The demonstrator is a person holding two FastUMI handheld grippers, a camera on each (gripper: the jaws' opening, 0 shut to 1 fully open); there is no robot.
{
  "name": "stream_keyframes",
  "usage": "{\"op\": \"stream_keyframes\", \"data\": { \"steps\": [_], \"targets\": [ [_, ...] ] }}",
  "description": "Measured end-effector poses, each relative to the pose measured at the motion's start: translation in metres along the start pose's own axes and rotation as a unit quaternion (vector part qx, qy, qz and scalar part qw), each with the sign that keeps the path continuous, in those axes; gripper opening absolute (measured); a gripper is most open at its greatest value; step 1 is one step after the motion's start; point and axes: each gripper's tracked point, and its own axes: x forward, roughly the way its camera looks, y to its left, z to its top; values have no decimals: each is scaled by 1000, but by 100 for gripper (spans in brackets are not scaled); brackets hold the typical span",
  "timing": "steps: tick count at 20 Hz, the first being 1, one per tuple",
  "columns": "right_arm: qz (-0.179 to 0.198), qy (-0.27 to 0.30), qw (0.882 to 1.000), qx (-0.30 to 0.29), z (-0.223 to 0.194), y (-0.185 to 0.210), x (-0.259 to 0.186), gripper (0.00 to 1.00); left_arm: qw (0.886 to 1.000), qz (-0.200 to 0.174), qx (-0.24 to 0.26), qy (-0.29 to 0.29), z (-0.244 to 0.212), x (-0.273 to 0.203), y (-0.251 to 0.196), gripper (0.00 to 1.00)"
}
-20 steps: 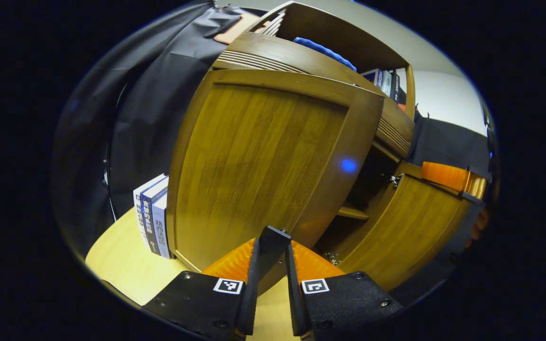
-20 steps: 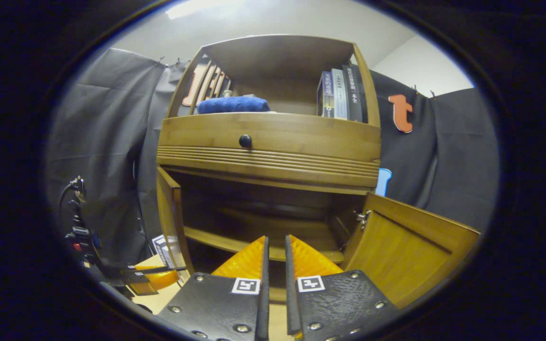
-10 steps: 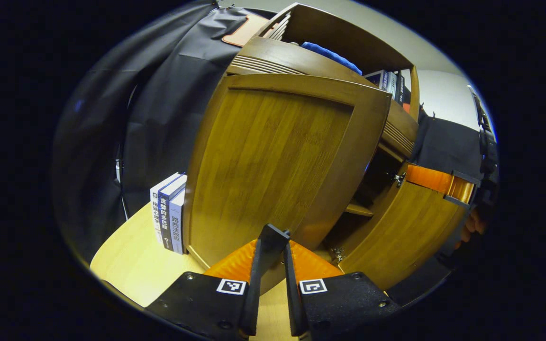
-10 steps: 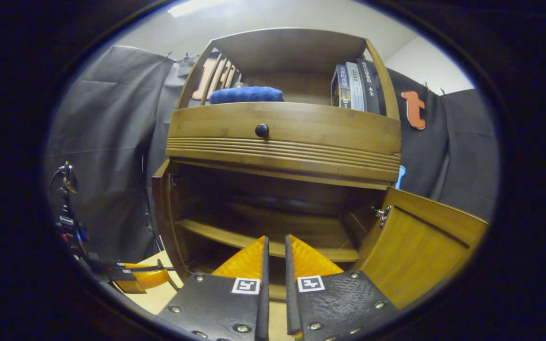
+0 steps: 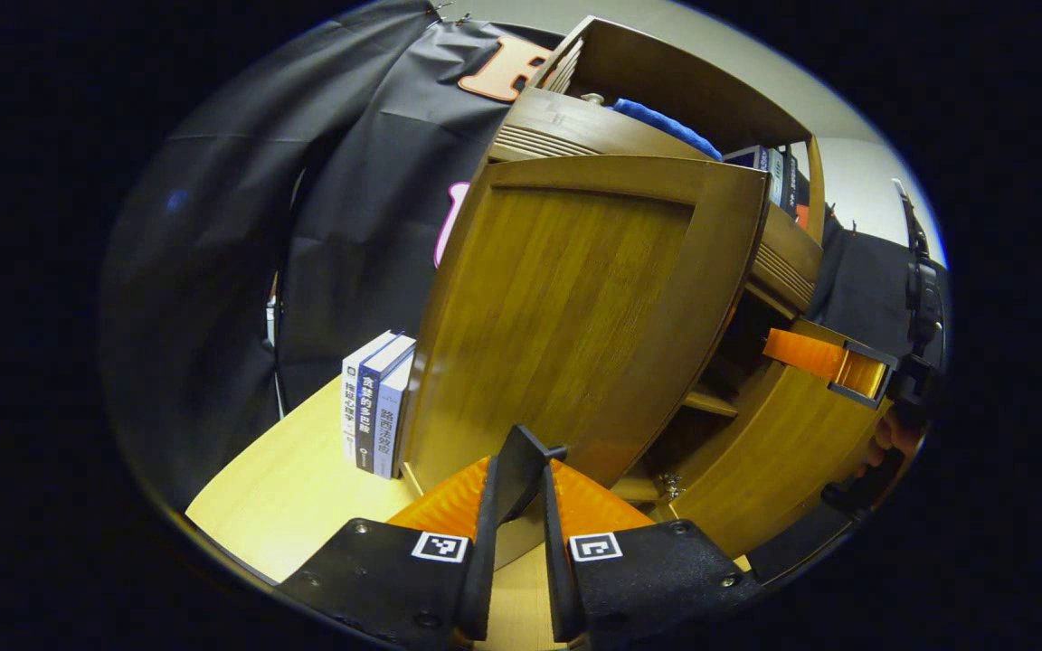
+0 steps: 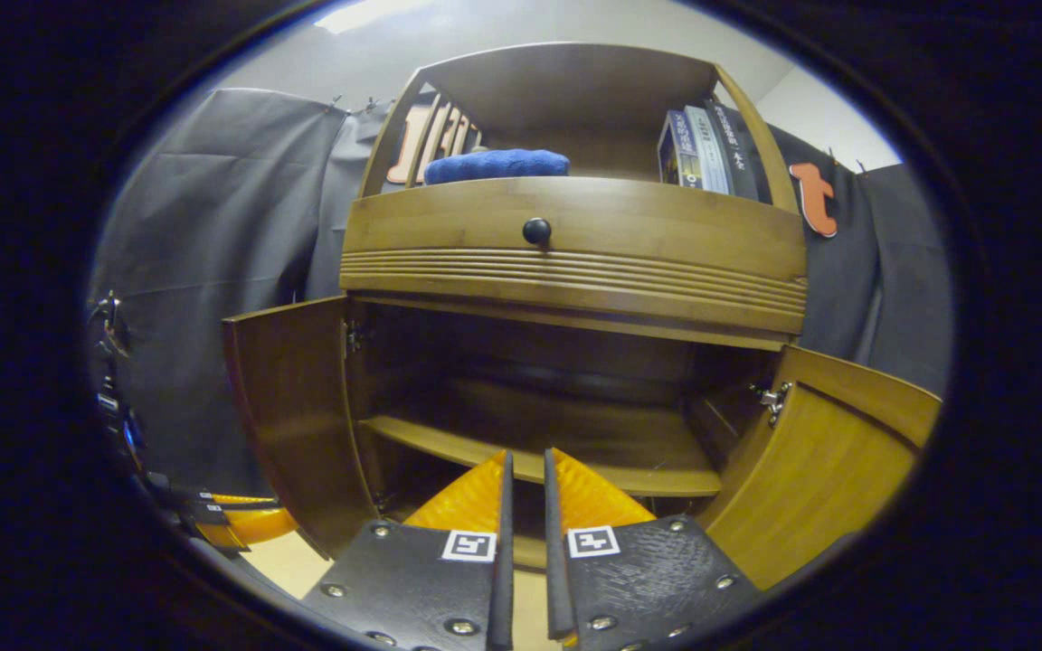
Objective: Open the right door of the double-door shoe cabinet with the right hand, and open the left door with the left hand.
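Pinching left door (image 5: 575, 316) edge: left gripper (image 5: 521, 470) jaws | right gripper (image 6: 524, 479) jaws nearly together, unladen

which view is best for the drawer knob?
Right gripper view: the drawer knob faces the camera, dark and round against the drawer front. Left gripper view catches the drawer edge-on above the left door; I can't make out the knob there.

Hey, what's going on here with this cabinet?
A person is opening a wooden shoe cabinet with two handheld grippers. Both doors stand open. The left gripper has its fingers closed against the edge of the left door. The right gripper, closed and holding nothing, points into the dark interior, with the right door swung out beside it.
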Motion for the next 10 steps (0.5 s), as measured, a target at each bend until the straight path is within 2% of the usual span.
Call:
{"op": "stream_keyframes", "data": {
  "steps": [1, 4, 8, 9, 10],
  "targets": [
    [3, 1, 1000, 0, -1, 2, 1, 15, 1000, 10, 7, -1, 0, 1, 6, 29],
    [8, 4, 1000, -5, -4, 5, 2, 15, 999, 47, 25, -9, 3, 6, 28, 27],
    [18, 6, 1000, -1, -7, 9, 6, 15, 999, 46, 24, -13, 5, 1, 26, 25],
    [20, 5, 1000, -1, -7, 10, 6, 15, 999, 46, 22, -11, 3, 1, 29, 21],
    [22, 3, 1000, -3, -6, 11, 6, 15, 999, 45, 19, -14, 5, -2, 32, 24]
  ]
}}
